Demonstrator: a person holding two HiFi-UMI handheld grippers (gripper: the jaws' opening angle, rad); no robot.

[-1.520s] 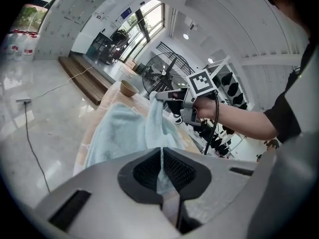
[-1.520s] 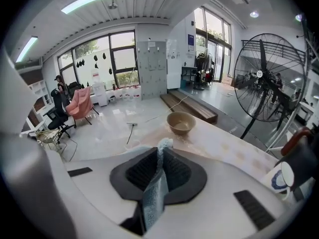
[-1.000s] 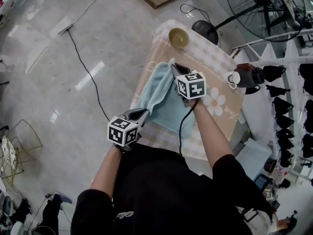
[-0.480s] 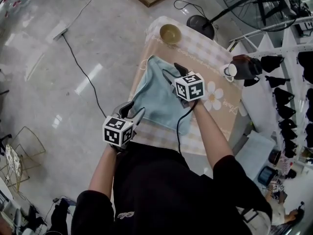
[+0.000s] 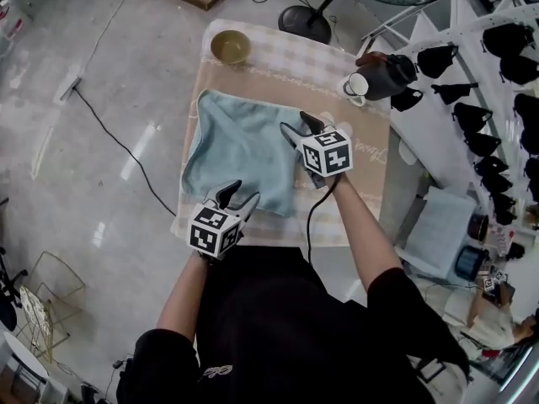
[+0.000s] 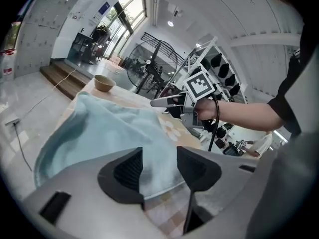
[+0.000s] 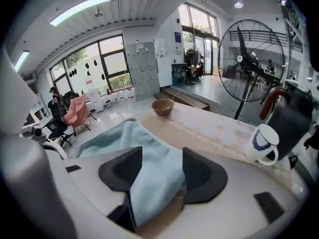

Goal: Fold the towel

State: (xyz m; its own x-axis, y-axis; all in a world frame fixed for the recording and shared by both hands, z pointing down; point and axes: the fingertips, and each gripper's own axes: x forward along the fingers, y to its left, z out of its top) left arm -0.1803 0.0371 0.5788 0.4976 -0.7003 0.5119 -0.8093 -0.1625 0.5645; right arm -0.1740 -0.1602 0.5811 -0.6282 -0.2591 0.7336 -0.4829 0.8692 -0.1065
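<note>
The left gripper (image 5: 240, 194) has just been opening its jaws, and they now stand wide apart with nothing pressed between the pads. In the left gripper view (image 6: 159, 158) the near edge of the towel (image 6: 99, 128) shows in the gap, but the pads do not touch it. This gripper hangs over the near edge of the table (image 5: 366, 171), at the near corner of the towel.

The right gripper (image 5: 296, 124) has also just been opening, and its jaws are fully spread. In the right gripper view (image 7: 162, 158) a strip of the towel (image 7: 124, 133) lies in the gap between the pads, loose and not pinched. This gripper is above the right edge of the towel, about the middle of the table.

The towel (image 5: 240, 146) is light blue and lies flat with soft wrinkles on the left half of the table. It reaches from near the left edge to the middle, and its near edge is close to the near edge of the table.

A brown bowl (image 5: 230, 46) stands at the far left corner, apart from the towel. A white mug (image 5: 355, 85) stands at the far right edge, just beside a dark jug (image 5: 387, 70). Beyond the far edge, the round base of a fan (image 5: 305, 22) is on the floor, and a black cable (image 5: 109, 133) runs over the floor at the left.
</note>
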